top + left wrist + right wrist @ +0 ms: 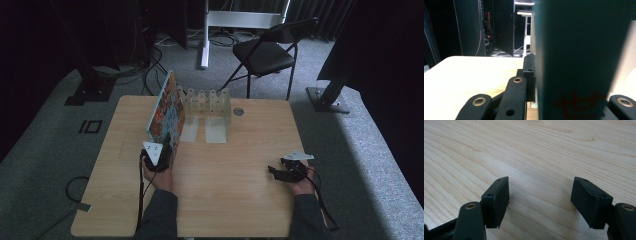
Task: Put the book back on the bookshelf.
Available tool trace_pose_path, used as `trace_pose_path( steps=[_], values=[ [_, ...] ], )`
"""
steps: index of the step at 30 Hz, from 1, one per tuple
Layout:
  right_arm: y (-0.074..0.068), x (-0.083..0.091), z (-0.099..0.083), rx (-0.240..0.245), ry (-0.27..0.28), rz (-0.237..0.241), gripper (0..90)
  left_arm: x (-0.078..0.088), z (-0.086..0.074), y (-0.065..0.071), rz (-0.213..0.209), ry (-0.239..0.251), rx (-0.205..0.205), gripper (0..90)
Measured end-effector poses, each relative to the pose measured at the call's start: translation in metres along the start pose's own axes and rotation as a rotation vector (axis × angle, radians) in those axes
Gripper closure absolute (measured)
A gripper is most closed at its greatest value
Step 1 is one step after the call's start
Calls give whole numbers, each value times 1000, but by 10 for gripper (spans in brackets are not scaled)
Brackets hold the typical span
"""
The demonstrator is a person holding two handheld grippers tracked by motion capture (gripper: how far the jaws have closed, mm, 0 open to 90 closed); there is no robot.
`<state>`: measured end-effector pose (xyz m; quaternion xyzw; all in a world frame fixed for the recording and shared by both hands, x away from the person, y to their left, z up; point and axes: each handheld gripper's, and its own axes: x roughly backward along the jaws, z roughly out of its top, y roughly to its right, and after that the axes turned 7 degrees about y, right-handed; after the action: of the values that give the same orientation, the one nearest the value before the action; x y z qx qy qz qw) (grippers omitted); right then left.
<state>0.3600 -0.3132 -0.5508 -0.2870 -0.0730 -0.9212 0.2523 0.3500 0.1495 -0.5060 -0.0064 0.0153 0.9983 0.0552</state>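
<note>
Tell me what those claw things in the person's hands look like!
Both are black. The left gripper and the right gripper each carry a pale grey three-cornered plate on top and trail a black cable. Up close, the right gripper's blocky black fingers sit on arms with brass-coloured rivets. The person wears dark grey sleeves.

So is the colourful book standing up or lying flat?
Standing up. The book rests on its bottom edge on the table, cover tilted a little, next to the white rack, with the left gripper clamped on its near end.
</note>
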Motion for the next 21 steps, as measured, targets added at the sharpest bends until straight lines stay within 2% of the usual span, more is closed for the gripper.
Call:
trace_pose_path(
  steps=[7, 9, 12, 16, 19, 21],
  values=[
    [0, 0, 0, 1, 0, -1, 305, 1, -1, 0, 0, -7, -36, 751],
    [0, 0, 0, 2, 0, -1, 305, 2, -1, -2, -2, 2, -27, 702],
    [0, 0, 0, 1, 0, -1, 305, 3, 0, -3, -6, 5, -23, 675],
    [0, 0, 0, 2, 0, -1, 305, 5, 0, -8, -16, -6, -5, 636],
    [0, 0, 0, 2, 0, -1, 305, 7, 1, -9, -16, -7, -8, 621],
    [0, 0, 0, 2, 0, -1, 305, 7, 2, -11, -36, -27, -1, 597]
  ],
)
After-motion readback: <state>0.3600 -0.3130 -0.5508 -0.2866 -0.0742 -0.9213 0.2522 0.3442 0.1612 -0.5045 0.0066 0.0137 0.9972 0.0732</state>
